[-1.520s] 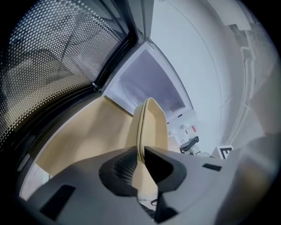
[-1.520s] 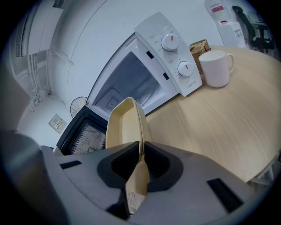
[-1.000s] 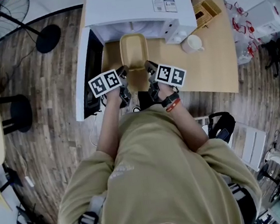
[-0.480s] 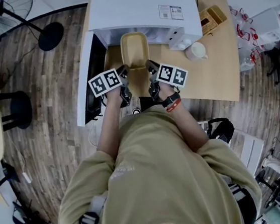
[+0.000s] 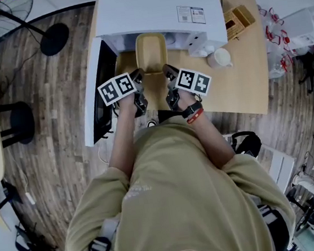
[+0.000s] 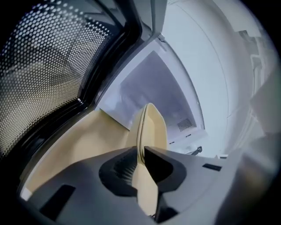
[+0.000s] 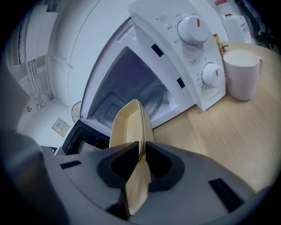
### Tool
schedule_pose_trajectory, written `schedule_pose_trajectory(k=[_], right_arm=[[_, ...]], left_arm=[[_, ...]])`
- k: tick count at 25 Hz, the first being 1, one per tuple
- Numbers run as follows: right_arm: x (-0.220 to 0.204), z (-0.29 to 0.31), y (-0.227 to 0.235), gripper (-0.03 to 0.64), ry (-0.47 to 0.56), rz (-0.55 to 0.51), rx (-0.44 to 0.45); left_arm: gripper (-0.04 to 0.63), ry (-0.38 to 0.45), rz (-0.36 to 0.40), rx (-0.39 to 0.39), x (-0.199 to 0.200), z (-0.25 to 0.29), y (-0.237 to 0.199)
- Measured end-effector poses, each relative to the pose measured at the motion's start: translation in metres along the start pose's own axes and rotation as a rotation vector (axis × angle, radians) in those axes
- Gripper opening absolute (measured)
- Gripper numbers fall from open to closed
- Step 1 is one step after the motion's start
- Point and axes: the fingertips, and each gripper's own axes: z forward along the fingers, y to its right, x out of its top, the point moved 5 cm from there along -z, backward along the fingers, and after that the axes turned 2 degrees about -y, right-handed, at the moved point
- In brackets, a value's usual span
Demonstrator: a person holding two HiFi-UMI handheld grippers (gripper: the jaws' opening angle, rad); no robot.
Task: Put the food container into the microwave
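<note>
Food container [image 5: 151, 52]: a shallow, pale tan tray with a smooth matte skin, rounded corners and a thin flared rim. It is carried level above the light wooden table [image 5: 242, 77], with its far end at the mouth of the microwave [image 5: 154, 6]. The left gripper [image 6: 141, 154] is clenched on the rim of its left long side and the right gripper [image 7: 143, 151] on the rim of its right long side, both near the end closest to the person. In each gripper view the dark pads pinch the thin edge, which runs on between them. The microwave is a white, hard-edged box with a pale, bare-walled cavity that looks wider than the tray, leaving a gap at either side. Its door [image 5: 97, 95] swings out to the left, a black glossy frame around a perforated mesh window [image 6: 44, 74], and it stands close beside the left gripper. On the right, the control panel carries two round white knobs [image 7: 193, 27], one above the other. A white, smooth mug [image 7: 241, 72] stands on the table just beside that panel, apart from the right gripper, with bare tabletop between them. A small wooden box [image 5: 239, 18] lies farther back on the table, to the right of the microwave.
</note>
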Motion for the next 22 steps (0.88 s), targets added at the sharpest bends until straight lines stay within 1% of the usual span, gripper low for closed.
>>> schedule_pose_trajectory(k=[8, 12, 15, 22], right_arm=[[0.023, 0.012, -0.008, 0.052, 0.013, -0.005, 0.011], [0.03, 0.02, -0.012, 0.052, 0.018, -0.008, 0.008], [0.035, 0.022, -0.012, 0.052, 0.026, -0.006, 0.005], [0.046, 0.026, -0.006, 0.052, 0.042, 0.01, -0.002]], left_arm=[[0.063, 0.019, -0.033, -0.006, 0.019, 0.008, 0.002], [0.063, 0.031, -0.021, 0.008, 0.031, 0.011, 0.002], [0.063, 0.036, -0.017, 0.004, 0.036, 0.015, 0.004], [0.063, 0.019, -0.013, -0.01, 0.04, 0.027, 0.006]])
